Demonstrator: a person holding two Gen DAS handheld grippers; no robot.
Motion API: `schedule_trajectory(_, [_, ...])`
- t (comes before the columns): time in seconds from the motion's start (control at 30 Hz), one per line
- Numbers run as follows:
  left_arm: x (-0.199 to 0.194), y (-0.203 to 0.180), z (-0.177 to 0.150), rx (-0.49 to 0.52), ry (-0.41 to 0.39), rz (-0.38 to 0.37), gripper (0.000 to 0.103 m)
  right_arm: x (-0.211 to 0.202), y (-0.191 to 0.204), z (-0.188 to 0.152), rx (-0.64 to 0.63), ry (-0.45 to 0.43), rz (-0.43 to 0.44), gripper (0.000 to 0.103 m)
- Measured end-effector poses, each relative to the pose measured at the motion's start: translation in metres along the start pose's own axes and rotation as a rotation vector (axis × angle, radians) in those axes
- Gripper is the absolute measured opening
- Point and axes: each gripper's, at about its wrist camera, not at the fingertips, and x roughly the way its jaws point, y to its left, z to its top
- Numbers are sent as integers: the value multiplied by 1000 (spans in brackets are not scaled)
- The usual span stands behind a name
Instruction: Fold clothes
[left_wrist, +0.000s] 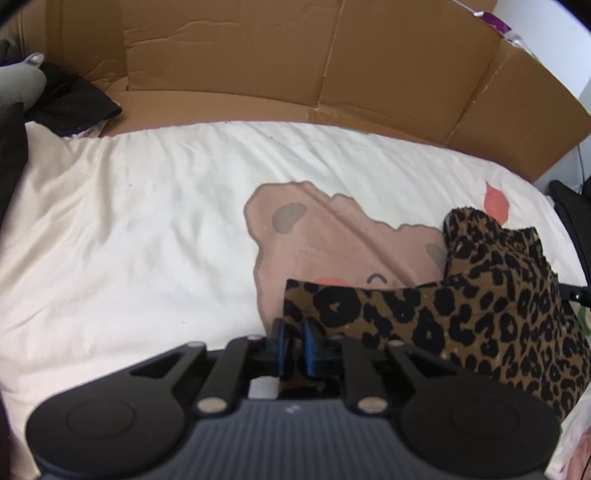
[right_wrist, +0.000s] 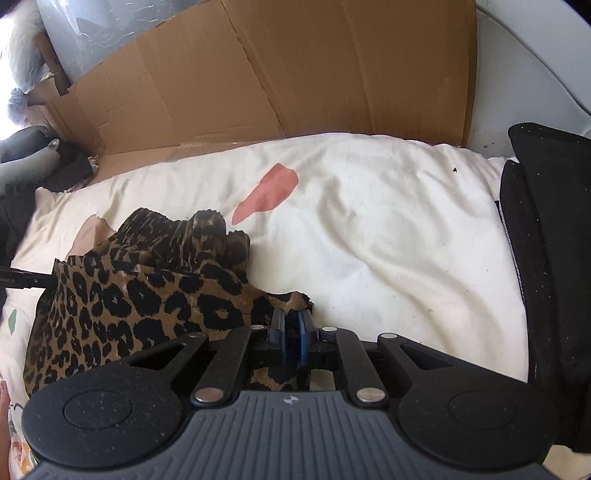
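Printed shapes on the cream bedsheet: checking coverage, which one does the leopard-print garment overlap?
The tan bear face; the leopard-print garment covers its lower edge. The coral-red patch lies uncovered.

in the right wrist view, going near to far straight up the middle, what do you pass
right gripper shut on the leopard print garment → cream bedsheet → pink patch printed on the sheet → cardboard sheet standing behind the bed
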Motion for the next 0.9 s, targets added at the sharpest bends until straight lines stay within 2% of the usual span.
schedule_trajectory(0.2, [6, -3, 1, 15, 16, 2, 29, 6, -1, -1, 9, 28, -11, 25])
schedule_trajectory(0.5, [12, -13, 3, 50, 34, 34, 34, 19, 7, 0, -61, 76, -13, 26])
schedule_trajectory(0.67, [14, -20, 4, 88, 36, 53, 34, 22, 4, 5, -56, 105, 6, 27])
schedule_trajectory(0.83, [18, -27, 9, 116, 48, 64, 34, 22, 2, 2, -49, 87, 13, 29])
schedule_trajectory(0.9, [19, -31, 10, 140, 44, 72, 34, 21, 5, 1, -60, 76, 4, 25])
